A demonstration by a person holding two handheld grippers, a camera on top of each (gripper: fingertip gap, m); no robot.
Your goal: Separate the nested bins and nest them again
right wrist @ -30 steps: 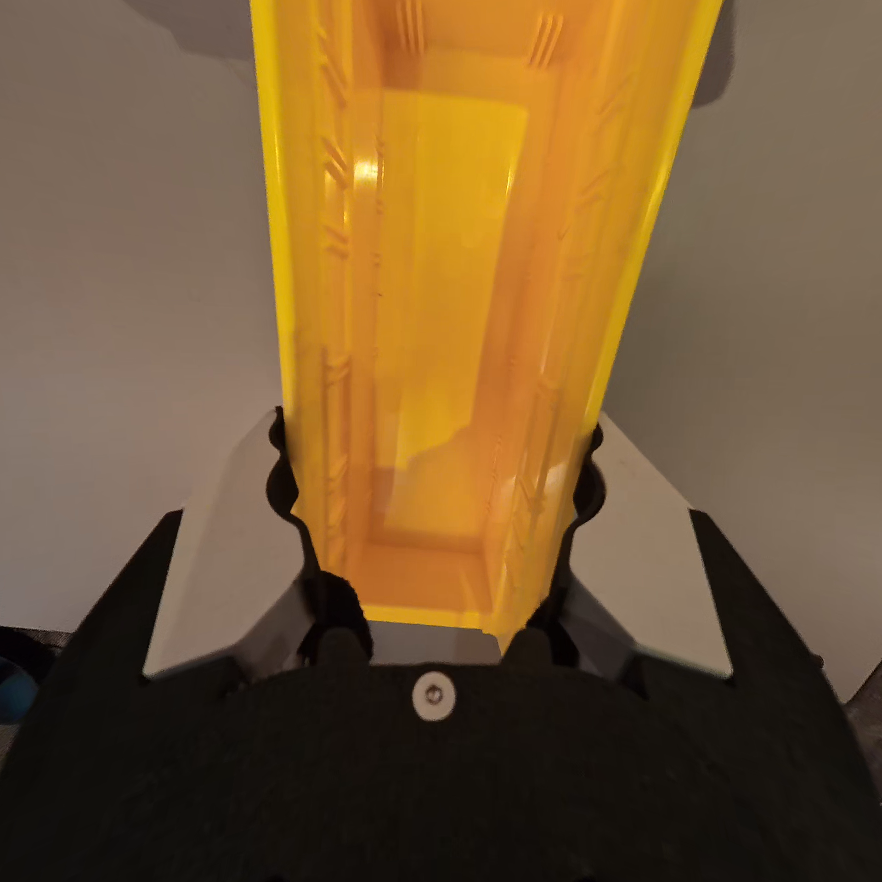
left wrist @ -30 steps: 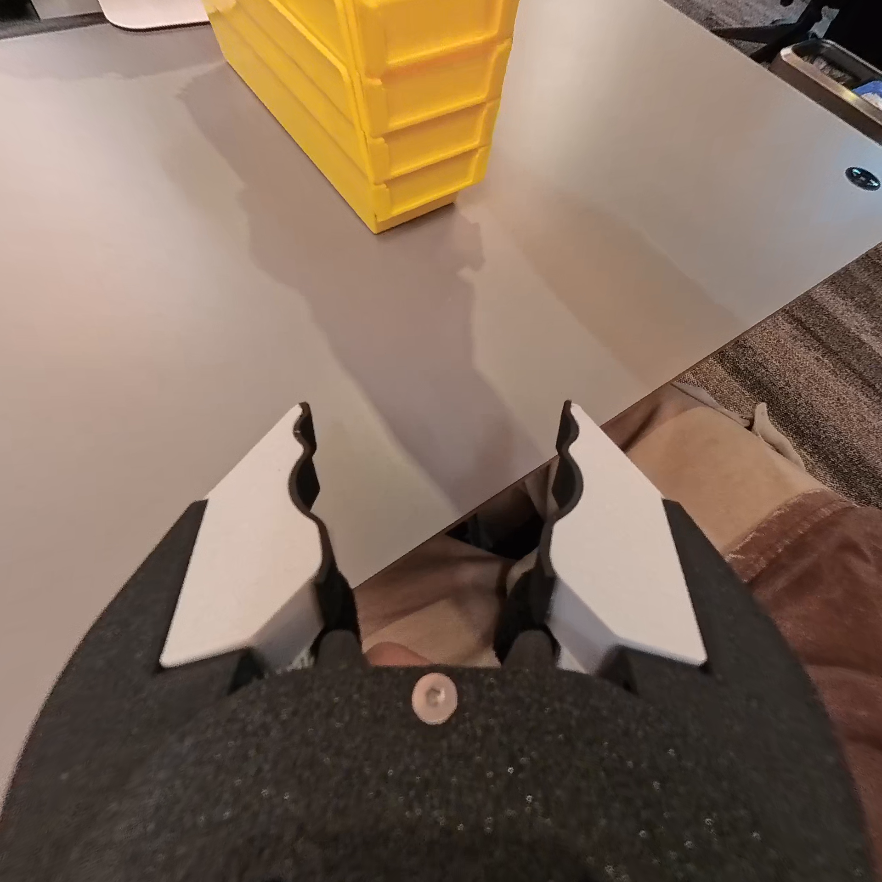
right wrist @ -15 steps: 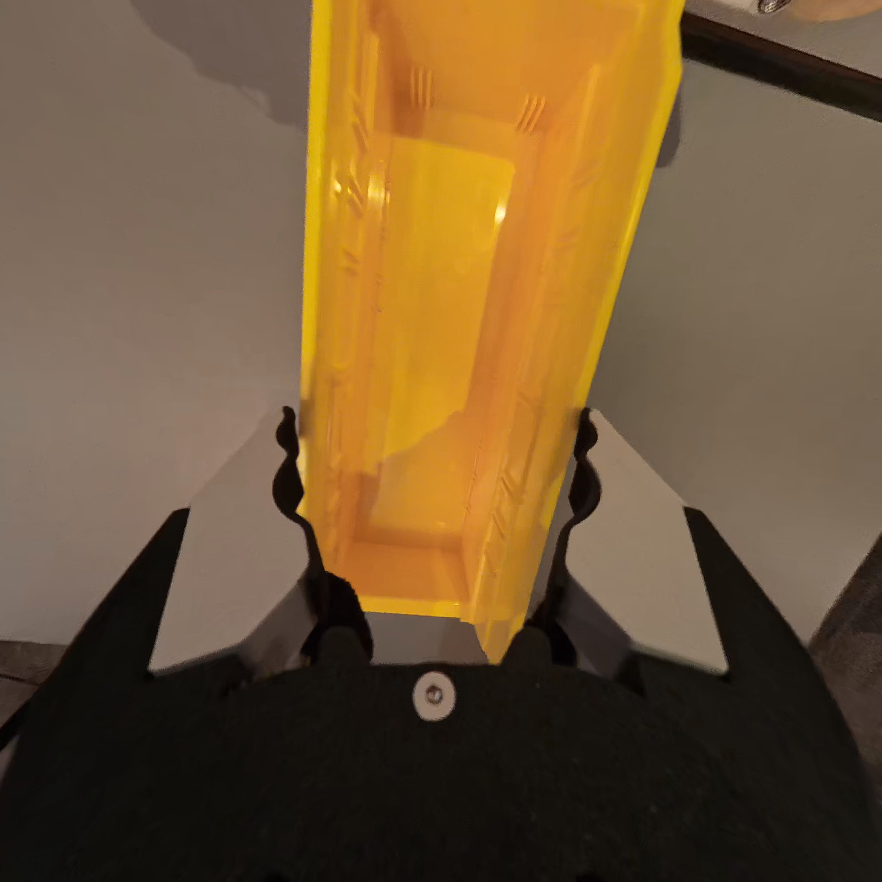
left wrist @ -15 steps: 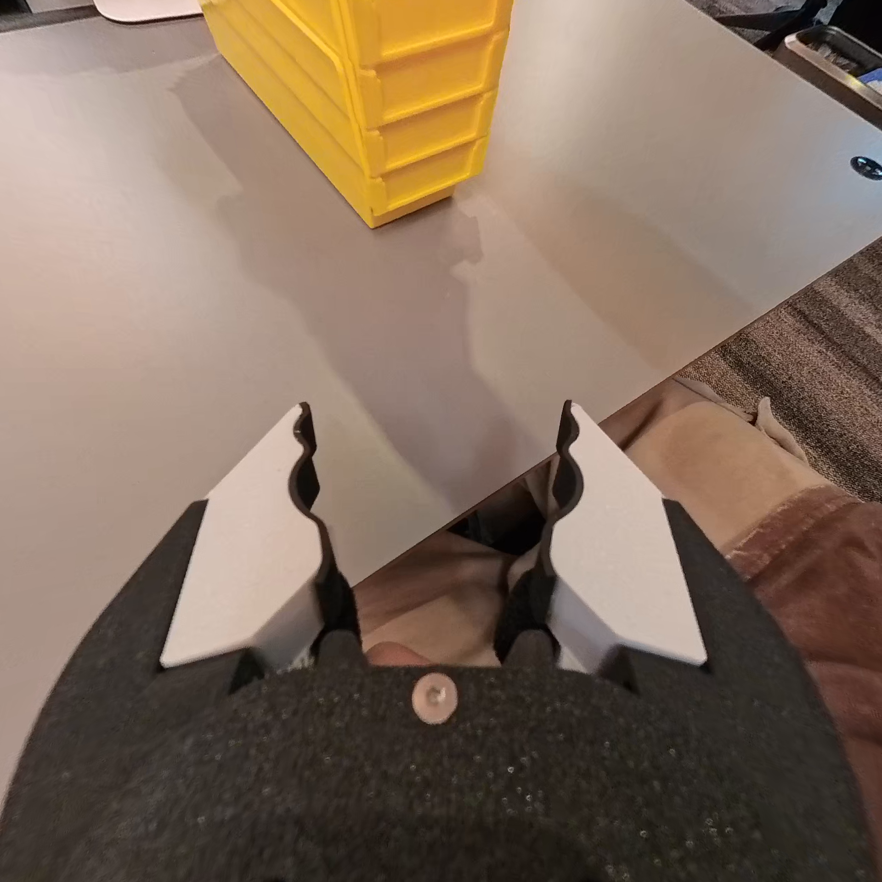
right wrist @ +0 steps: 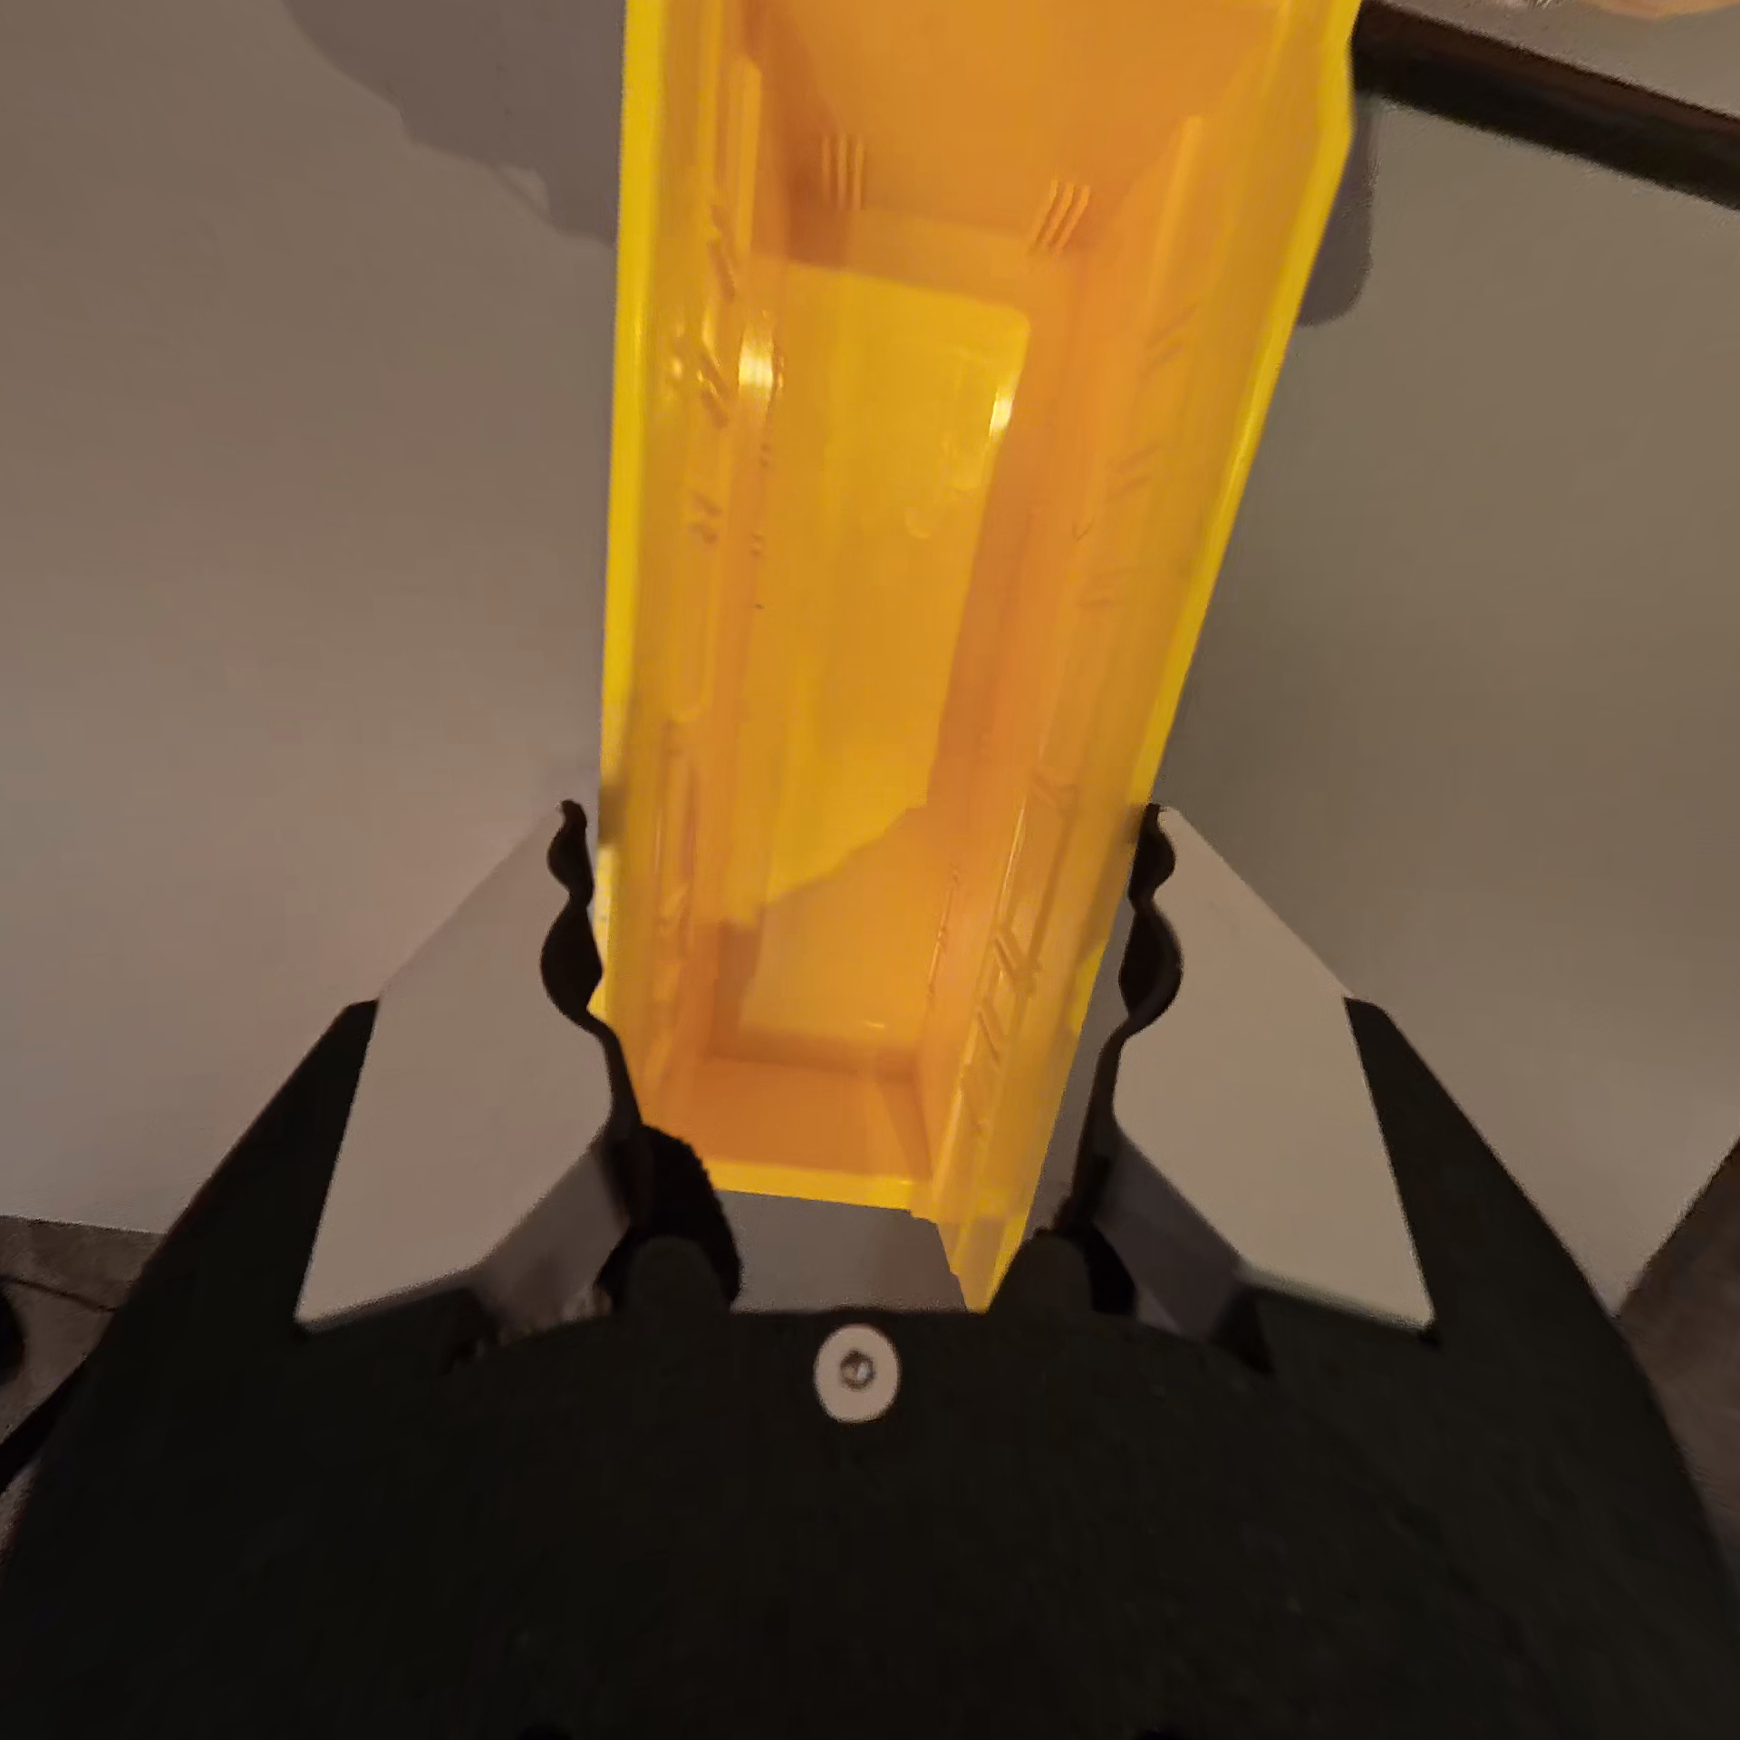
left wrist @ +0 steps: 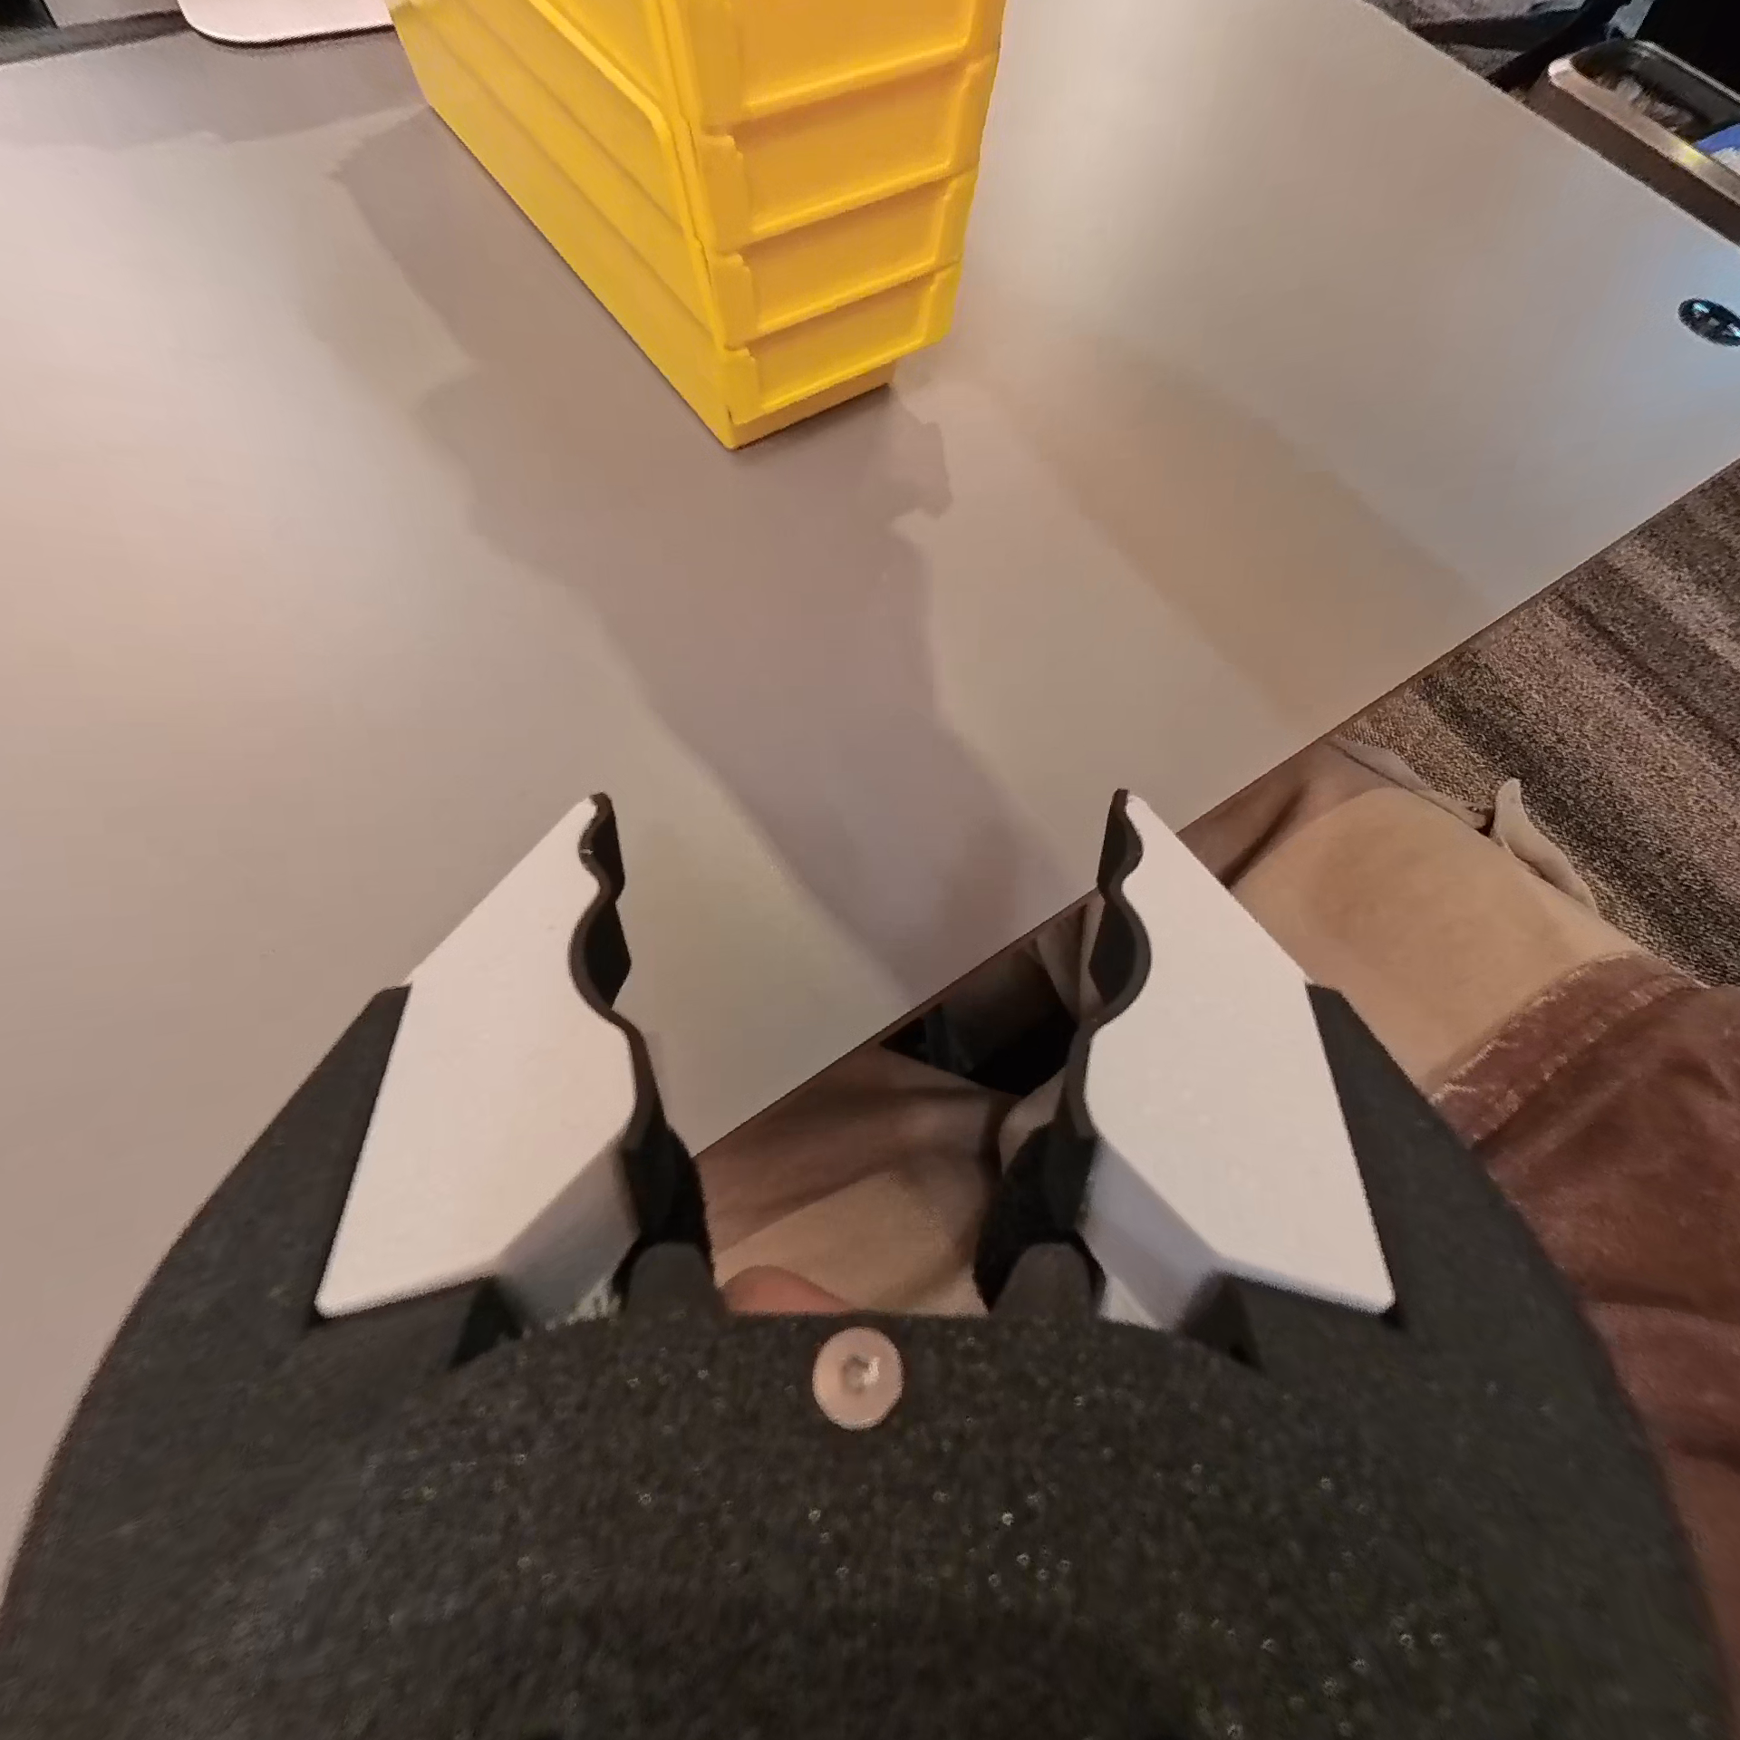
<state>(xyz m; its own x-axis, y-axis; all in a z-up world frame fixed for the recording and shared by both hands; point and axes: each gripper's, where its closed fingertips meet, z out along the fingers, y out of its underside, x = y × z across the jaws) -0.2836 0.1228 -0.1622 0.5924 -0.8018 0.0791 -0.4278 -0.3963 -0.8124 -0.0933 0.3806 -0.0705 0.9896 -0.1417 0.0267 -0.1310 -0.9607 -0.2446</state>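
Left wrist view: my left claw (left wrist: 861,814) sits at frame bottom, fingers spread wide w/ nothing between them, above the near edge of the grey surface (left wrist: 330,565). At top centre I see the stack of nested yellow bins (left wrist: 753,217), 4 rims showing, resting on the surface, well apart from the claw. Right side of frame: striped carpet (left wrist: 1601,678) past the surface edge, plus the person's trouser leg (left wrist: 1365,894) & a reddish-brown sleeve (left wrist: 1601,1130) at lower right. A dark round fitting (left wrist: 1709,322) is set in the surface at the right edge.

Right wrist view: my right claw (right wrist: 857,819) is clamped on a single yellow bin (right wrist: 904,565), 1 finger on each long side wall. The bin's open inside faces the cam & it runs from frame centre to the top edge, leaning slightly right. Grey surface (right wrist: 282,471) lies behind it. Frame is a bit blurred; can't tell if the bin touches the surface.
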